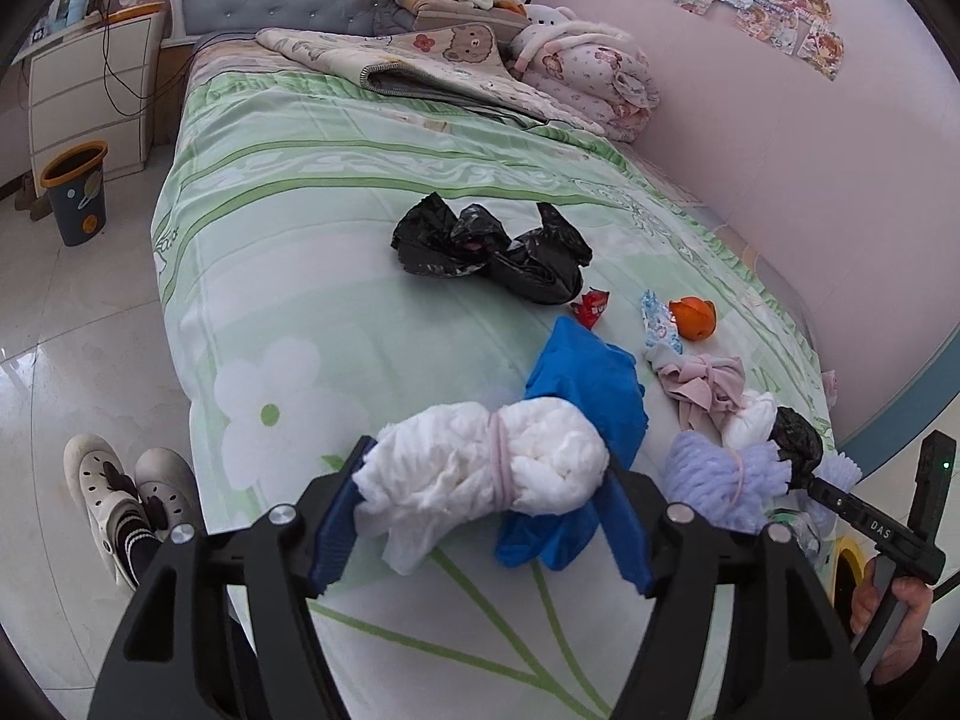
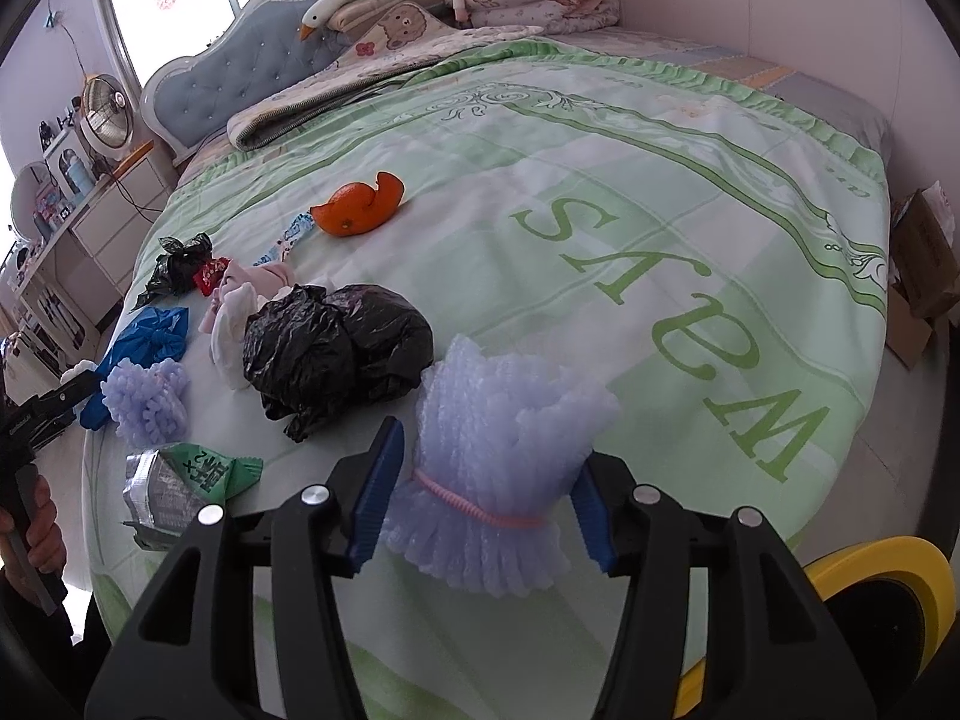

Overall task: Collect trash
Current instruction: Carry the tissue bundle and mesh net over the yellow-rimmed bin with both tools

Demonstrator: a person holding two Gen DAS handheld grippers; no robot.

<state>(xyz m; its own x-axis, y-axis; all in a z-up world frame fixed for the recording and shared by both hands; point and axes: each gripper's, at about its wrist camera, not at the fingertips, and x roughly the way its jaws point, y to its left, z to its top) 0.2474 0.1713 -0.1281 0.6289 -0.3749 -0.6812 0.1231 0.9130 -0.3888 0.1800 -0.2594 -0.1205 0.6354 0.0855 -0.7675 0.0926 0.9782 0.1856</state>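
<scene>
Nearest in the left wrist view, the left tool (image 1: 480,510) has a white wad (image 1: 480,474) between its blue pads; the wad is cinched at its middle by a pale pink band and its long axis runs crosswise from pad to pad. The left pad touches one end, but whether the right pad presses the other end cannot be told, so the grip is uncertain. Just behind and partly under the wad lies a blue glove (image 1: 585,396), stretched away from the camera on the green bed cover (image 1: 288,228). In the right wrist view, the right tool (image 2: 483,504) pinches a lavender foam bundle (image 2: 501,450) tied with a pink band, both pads touching its sides at the waist; the bundle's long axis points away from the tool, fanning wider at the far end. Left of it lie a green snack wrapper (image 2: 186,483) and a second lavender bundle (image 2: 144,399). Just beyond the held bundle sits a crumpled black bag (image 2: 336,354), and farther off a piece of orange peel (image 2: 360,210) rests with its curl upward. Farther up the bed another black bag (image 1: 489,252) sprawls crosswise, with a red wrapper (image 1: 591,307) just beside it. On the floor left of the bed stands a dark bin (image 1: 77,189) with an orange rim, well apart from everything on the bed.
</scene>
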